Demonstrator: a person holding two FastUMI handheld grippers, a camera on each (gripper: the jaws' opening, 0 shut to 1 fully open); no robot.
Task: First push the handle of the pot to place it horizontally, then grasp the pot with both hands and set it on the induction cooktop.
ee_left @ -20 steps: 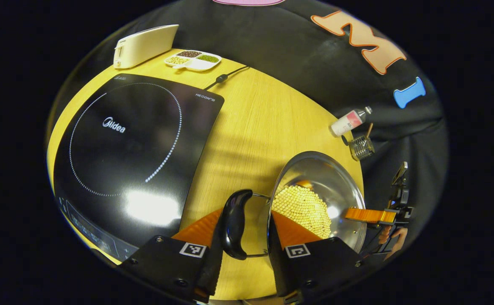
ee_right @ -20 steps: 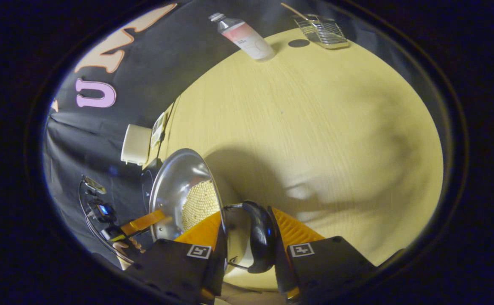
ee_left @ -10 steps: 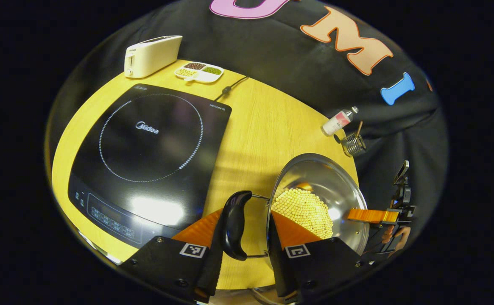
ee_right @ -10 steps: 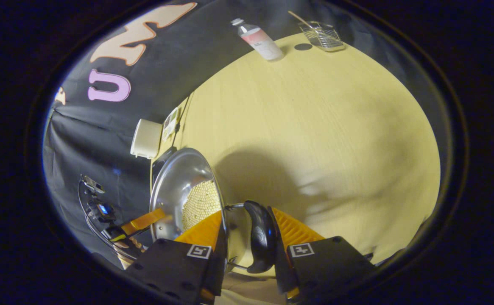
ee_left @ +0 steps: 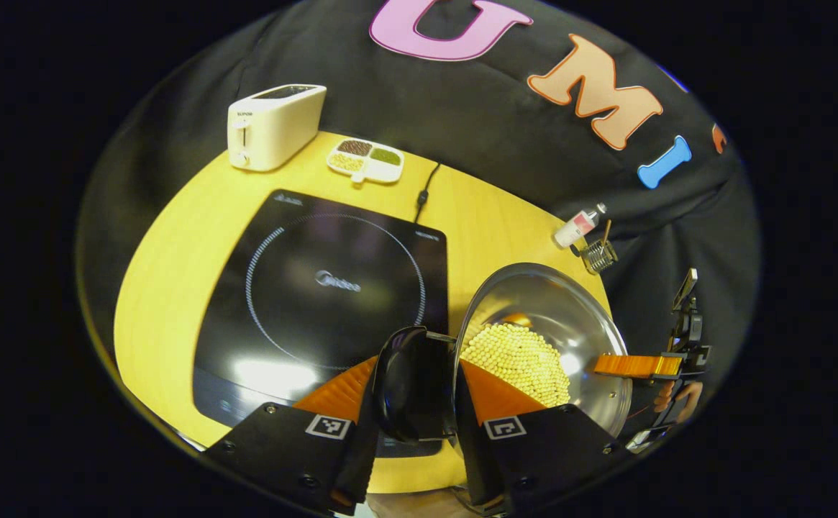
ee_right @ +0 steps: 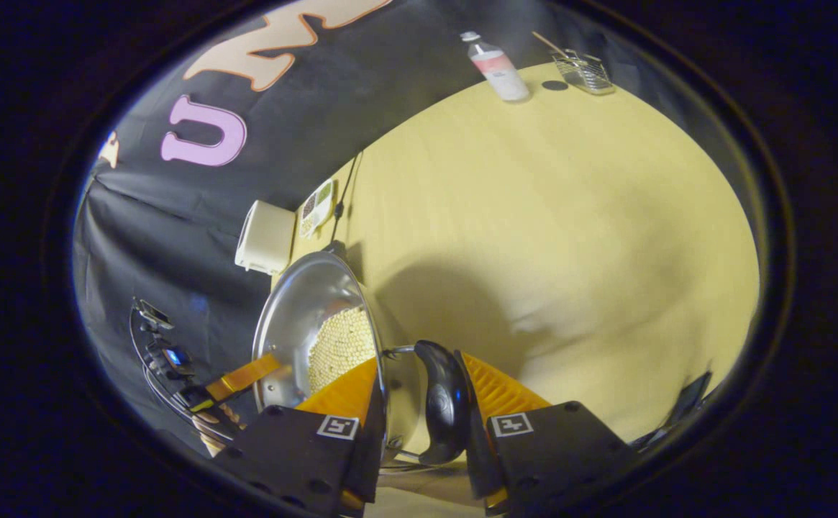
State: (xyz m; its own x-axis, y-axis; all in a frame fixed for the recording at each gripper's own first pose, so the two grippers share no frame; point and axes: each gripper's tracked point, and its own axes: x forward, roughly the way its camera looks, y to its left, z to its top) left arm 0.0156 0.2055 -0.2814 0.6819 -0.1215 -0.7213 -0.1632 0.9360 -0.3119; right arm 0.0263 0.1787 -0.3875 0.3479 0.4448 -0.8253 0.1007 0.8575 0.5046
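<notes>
Pot: a round stainless-steel pot (ee_left: 544, 338) with pale beads inside is held between both grippers, above the yellow wooden table (ee_left: 174, 266).
Left gripper (ee_left: 413, 385): fingers are pressed on the pot's black curved side handle (ee_left: 398, 381).
Right gripper (ee_right: 419, 403): fingers are clamped on the opposite black handle (ee_right: 444, 403).
Key relation: the flat black induction cooktop (ee_left: 325, 295) lies on the left gripper's side, its near edge beneath that handle; the left hand is judged nearer.
Handle axis: runs across the pot, gripper to gripper.
Writing: a brand mark at the cooktop's centre is blurred; the label on the small white bottle (ee_left: 575, 226) is too small to read.
</notes>
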